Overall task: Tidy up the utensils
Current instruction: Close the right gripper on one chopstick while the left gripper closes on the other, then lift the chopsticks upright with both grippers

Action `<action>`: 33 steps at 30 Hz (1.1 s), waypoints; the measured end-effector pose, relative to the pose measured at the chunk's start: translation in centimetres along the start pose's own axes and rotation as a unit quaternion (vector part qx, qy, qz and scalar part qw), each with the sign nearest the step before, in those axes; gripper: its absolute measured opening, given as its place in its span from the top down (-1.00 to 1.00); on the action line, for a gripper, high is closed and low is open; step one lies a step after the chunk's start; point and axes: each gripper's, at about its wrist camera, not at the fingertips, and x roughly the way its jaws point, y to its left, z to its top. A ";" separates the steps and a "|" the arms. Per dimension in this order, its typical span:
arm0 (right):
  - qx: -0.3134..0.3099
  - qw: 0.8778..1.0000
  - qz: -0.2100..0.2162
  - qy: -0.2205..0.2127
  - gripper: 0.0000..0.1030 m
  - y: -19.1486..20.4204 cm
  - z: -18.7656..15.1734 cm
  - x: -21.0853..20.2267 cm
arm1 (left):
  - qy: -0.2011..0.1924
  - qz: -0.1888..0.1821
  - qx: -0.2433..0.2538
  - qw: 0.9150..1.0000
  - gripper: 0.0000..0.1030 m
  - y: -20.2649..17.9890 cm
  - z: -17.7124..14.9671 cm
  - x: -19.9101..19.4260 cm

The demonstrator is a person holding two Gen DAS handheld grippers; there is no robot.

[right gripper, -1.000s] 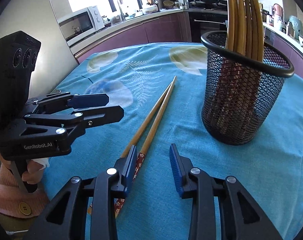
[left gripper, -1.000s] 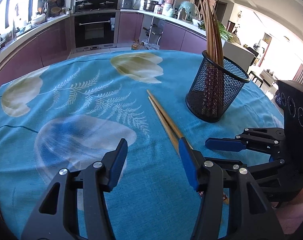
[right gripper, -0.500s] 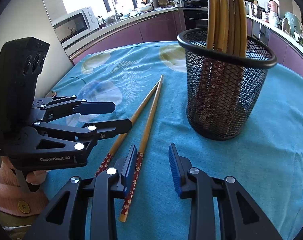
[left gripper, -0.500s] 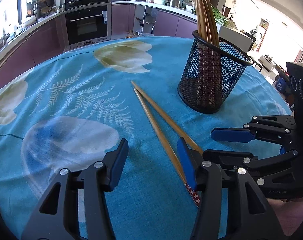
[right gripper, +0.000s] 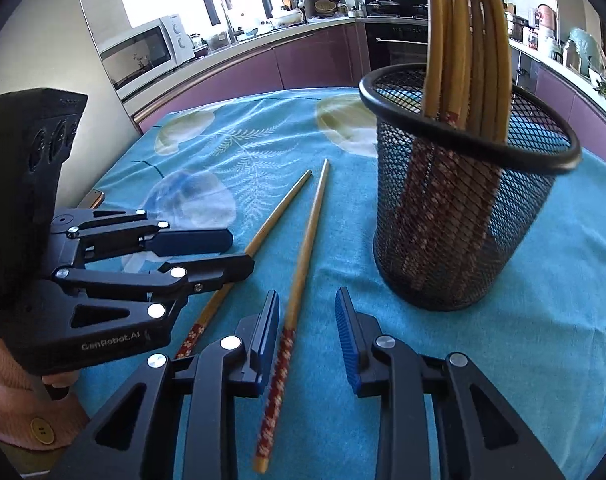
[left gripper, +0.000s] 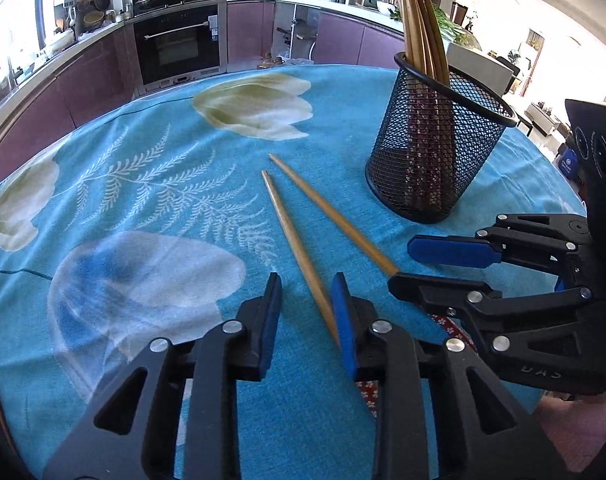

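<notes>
Chopsticks, two loose ones: left chopstick (right gripper: 263, 236) and right chopstick (right gripper: 303, 252) flat on the desk (left gripper: 143, 184) with its blue flower-print cloth, a narrow V, long axes running from my claws away toward the far edge. Thin bare tips point away; red flower-patterned butts point back at me

Writing: I read "GenRobot.AI" in white on the left claw's (right gripper: 223, 252) body, seen from the right wrist. Nothing else readable

Mesh cup (right gripper: 459, 204) upright, right of the pair, near but apart; a bundle of chopsticks (right gripper: 467, 40) stands in it, patterned ends down

Left claw (left gripper: 307, 312): jaws closing, not yet together; from its own camera the left chopstick runs against the inner face of its right pad; whether it already pinches, I cannot tell

Right claw (right gripper: 307, 320): jaws narrowing, a gap on show; right chopstick lies between them beside the left pad, not gripped

Room: open cloth left of the pair and beyond the tips. Claws sit just beside each other. Desk's far edge is well past the tips
</notes>
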 end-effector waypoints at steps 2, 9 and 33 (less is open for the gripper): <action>-0.002 1.000 -0.003 -0.001 0.51 0.1 0.3 0.3 | 0.001 -0.001 -0.002 1.000 0.58 0.3 0.0 0.0; -0.006 1.000 -0.016 -0.004 0.61 0.3 1.3 1.2 | 0.003 0.002 -0.009 1.000 0.55 0.9 0.3 0.0; 0.023 0.999 0.029 -0.006 0.90 0.2 0.8 0.1 | -0.001 -0.005 -0.036 0.999 0.84 0.6 -0.3 -0.4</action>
